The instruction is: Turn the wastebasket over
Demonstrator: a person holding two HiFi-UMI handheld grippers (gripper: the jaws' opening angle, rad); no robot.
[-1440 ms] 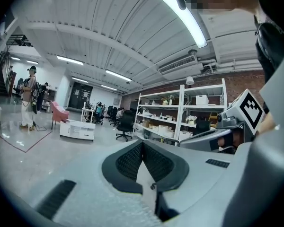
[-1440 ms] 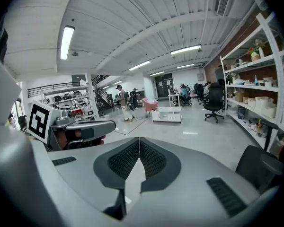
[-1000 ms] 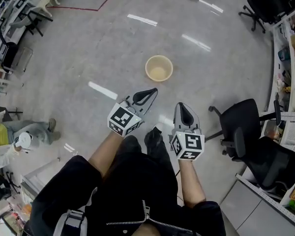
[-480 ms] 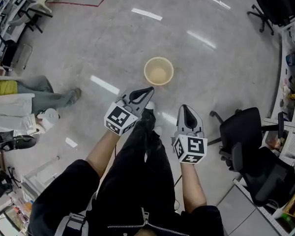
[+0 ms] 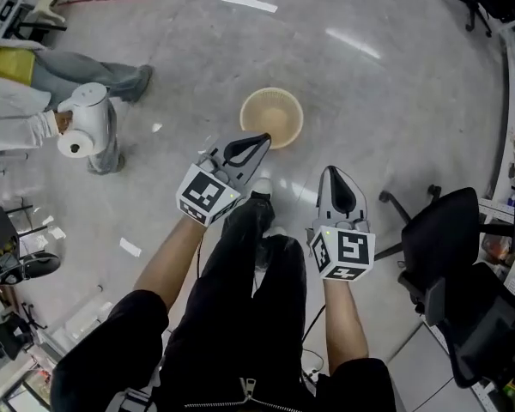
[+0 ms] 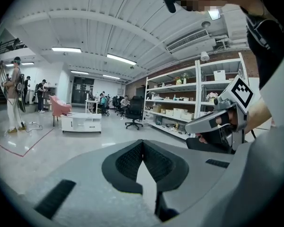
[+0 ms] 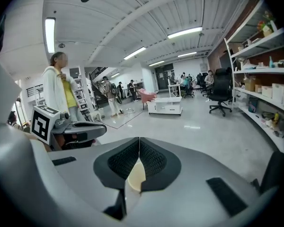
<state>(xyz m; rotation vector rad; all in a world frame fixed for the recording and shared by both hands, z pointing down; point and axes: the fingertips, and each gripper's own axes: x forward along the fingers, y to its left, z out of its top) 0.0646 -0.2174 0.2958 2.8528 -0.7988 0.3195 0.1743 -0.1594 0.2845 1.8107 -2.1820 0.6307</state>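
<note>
At the far left a bystander stands on the grey floor. The left claw has its jaws pressed together with nothing between them, its tip at the near rim of the wastebasket; contact cannot be judged. The cream wastebasket stands upright on the floor, mouth up, ahead of both claws. The right claw is likewise closed and empty, short of the wastebasket. A black office chair sits to its right.

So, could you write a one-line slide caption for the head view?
Left gripper and right gripper, both shut and empty, point toward an upright beige wastebasket on the grey floor.
</note>
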